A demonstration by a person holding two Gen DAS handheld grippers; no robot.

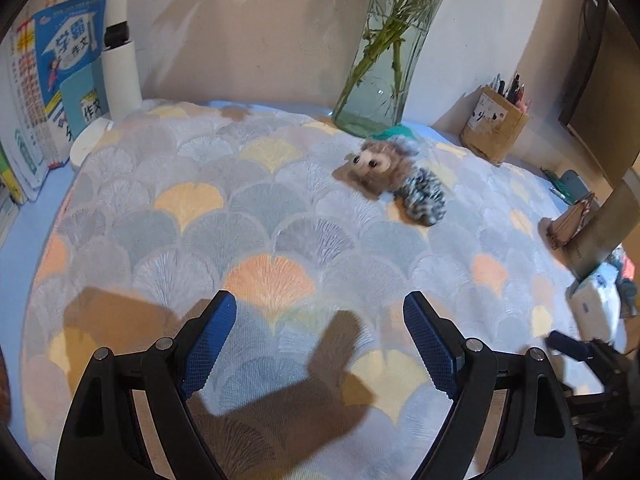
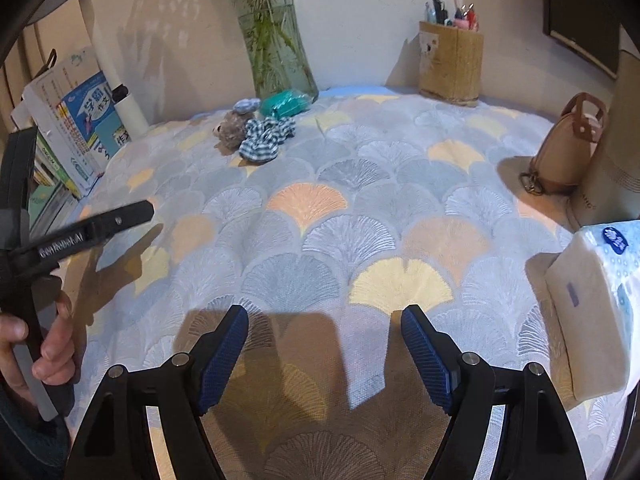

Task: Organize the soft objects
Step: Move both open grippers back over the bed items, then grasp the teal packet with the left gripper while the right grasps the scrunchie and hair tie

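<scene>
Blue-padded fingers of the left gripper [image 1: 320, 344] stand wide apart above a table covered in a fan-patterned cloth [image 1: 256, 240], nothing between them, their shadow falling on the fabric below. Alongside, the right gripper [image 2: 325, 354] hangs over the near edge of the same table with its jaws likewise spread and empty. From the right wrist view, a person's hand [image 2: 44, 344] grips the handle of the other tool at the left edge of the table. The soft objects lie clustered toward the far edge, well apart from both grippers: a small brown plush toy [image 1: 378, 168] with dark eyes, a checked scrunchie [image 1: 424, 196] touching its right side, and a teal fabric item [image 2: 286, 103] just behind them, at the foot of a glass vase [image 1: 380, 68] holding green stems. A cardboard pen holder [image 1: 494, 124] stands at the far right corner, a tan pouch [image 2: 568, 148] rests against a box at the right edge, and a tissue pack [image 2: 592, 304] sits nearer on that side. Books [image 1: 60, 80] lean at the far left corner beside a white lamp [image 1: 120, 76].
</scene>
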